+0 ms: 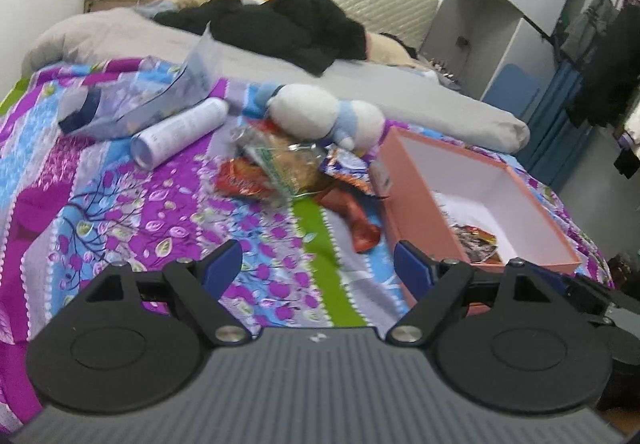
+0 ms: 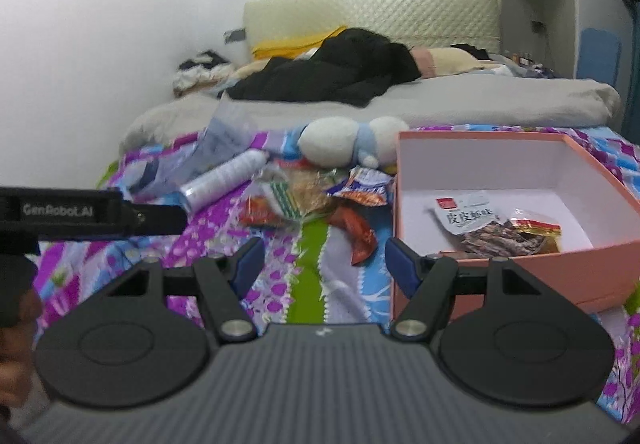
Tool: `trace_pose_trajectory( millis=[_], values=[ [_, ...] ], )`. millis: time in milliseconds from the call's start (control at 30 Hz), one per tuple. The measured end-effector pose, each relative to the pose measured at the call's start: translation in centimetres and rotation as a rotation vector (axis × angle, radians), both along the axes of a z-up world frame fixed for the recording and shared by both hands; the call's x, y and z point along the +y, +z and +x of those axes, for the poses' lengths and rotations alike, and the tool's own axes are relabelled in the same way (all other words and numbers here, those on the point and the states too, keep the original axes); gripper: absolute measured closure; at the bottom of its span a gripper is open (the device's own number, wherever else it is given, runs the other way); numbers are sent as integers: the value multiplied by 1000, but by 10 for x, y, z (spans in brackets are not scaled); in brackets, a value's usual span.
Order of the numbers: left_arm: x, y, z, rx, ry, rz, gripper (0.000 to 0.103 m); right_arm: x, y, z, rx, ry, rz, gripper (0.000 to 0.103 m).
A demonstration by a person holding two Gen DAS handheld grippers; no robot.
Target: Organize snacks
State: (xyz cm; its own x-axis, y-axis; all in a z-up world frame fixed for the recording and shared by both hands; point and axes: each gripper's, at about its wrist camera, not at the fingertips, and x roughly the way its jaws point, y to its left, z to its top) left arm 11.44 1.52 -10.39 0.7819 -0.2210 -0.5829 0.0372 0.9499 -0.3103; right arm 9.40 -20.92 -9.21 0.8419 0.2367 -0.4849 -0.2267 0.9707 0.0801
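Now, red packet (image 2: 358,234) lies lengthwise just above my right gripper (image 2: 323,262), nearer than my left gripper (image 1: 318,264); both released, empty.

In the right wrist view, white lettering reading "GenRobot.AI" stands on the black side of the left gripper (image 2: 92,210), which reaches in from the left edge. Inside the pink box (image 2: 520,264), a white snack packet (image 2: 472,218) bears large dark Chinese characters that seem to read "皮皮虾味", with a small red square mark above them that is too small to read. Print on the white bottle (image 2: 224,178) and the other wrappers is blurred past reading.
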Motion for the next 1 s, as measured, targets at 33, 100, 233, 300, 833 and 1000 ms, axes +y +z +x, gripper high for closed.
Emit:
trace_pose_trajectory(
  millis=[33,100,233,300,833,1000],
  values=[
    [4,-5,4,7,5,-3,17,3,-3,3,3,5,-11,35],
    [10,-11,14,14,14,-11,17,8,-8,12,10,14,-31,35],
    [20,-22,36,15,33,-22,17,18,-15,31,6,25,-76,35],
    [23,-27,49,11,37,-33,17,22,-19,39,2,35,-101,35],
    [55,-94,166,79,57,-220,49,71,-76,125,58,17,-281,60],
    [62,-113,203,104,63,-288,54,80,-95,156,61,1,-345,60]
  ],
)
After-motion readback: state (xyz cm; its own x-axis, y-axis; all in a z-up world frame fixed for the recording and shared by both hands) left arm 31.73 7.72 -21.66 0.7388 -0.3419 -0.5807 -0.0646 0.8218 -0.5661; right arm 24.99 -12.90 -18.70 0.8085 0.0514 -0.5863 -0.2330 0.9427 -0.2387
